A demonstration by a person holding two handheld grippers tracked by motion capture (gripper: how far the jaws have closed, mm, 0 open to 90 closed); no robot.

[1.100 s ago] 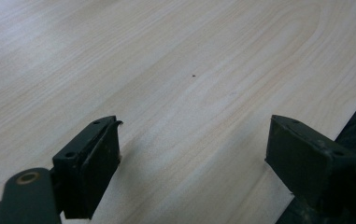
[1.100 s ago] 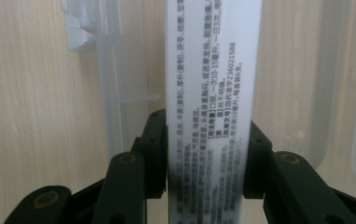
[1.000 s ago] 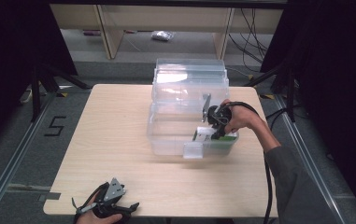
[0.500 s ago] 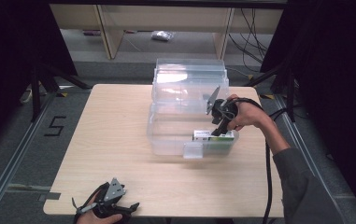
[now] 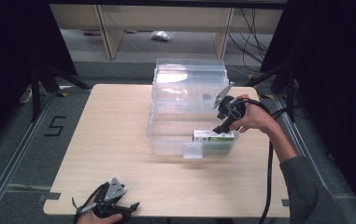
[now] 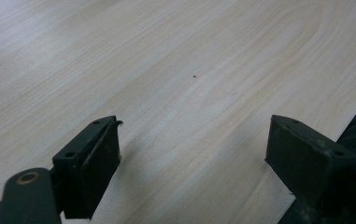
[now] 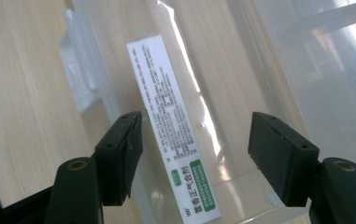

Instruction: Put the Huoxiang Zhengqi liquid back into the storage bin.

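Nearest the person, the left gripper (image 5: 119, 205) sits low at the front edge of the wooden table (image 5: 110, 140), its jaws spread wide over bare wood with nothing between them. Moving up the table, here's the clear plastic bin (image 5: 171, 140), its lid hinged back behind it, and a small clear tab sticking out at its front wall. Inside, lying flat along the front right corner, is the white and green box (image 5: 214, 136), printed side up. Just above that box hangs the right gripper (image 5: 222, 126), pointing down into the bin. Its jaws have just been opening and stand apart, the box below them, pads pressing on nothing. Farthest back, the upright lid (image 5: 189, 79) catches the light.
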